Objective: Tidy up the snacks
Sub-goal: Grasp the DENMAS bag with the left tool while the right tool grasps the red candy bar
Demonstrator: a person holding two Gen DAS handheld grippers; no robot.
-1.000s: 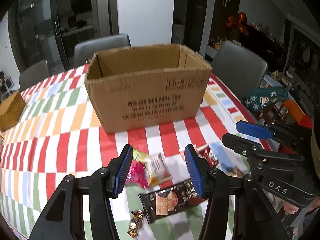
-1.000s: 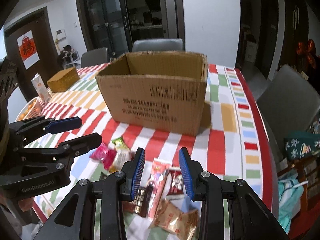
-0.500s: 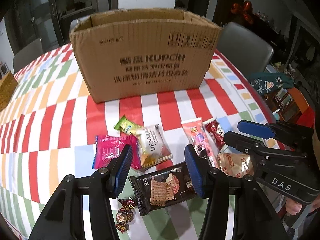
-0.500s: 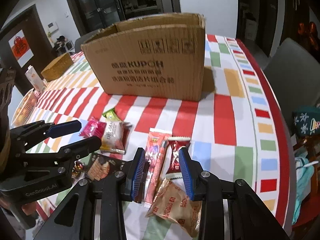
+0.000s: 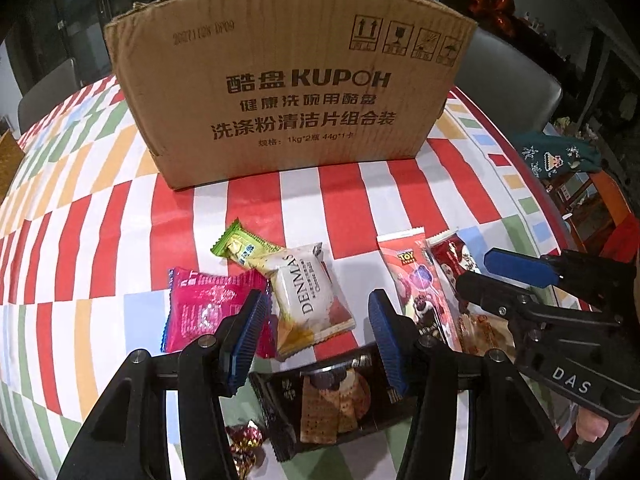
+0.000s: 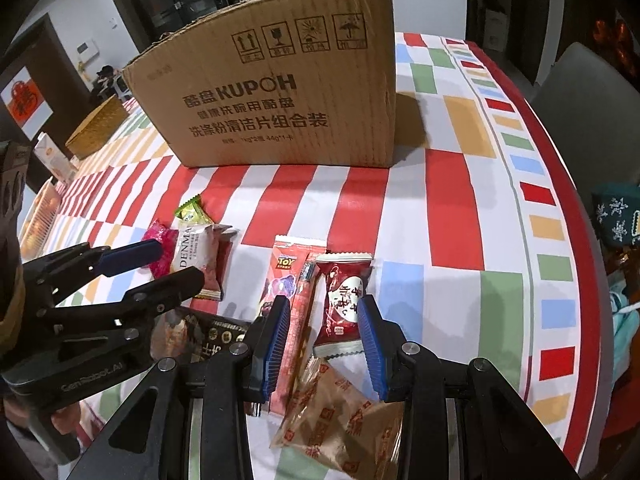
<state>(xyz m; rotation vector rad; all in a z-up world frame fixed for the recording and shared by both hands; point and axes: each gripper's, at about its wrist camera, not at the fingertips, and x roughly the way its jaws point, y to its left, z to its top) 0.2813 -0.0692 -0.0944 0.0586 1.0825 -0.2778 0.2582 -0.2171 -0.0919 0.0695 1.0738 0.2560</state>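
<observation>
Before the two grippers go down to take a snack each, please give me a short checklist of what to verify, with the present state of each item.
1. Left gripper jaws apart, nothing between them: ok.
2. Right gripper jaws apart, nothing held: ok.
3. A target lies ahead of the left gripper: ok, the white DENMA packet; it overlaps the pink packet and the green packet, so it could drag them.
4. A target lies ahead of the right gripper: ok, the dark red packet.
5. Dark red packet clear of its neighbours: not ok, the Toy Story stick lies against it.
6. Room inside the cardboard box: cannot tell, only its outer wall shows.
</observation>
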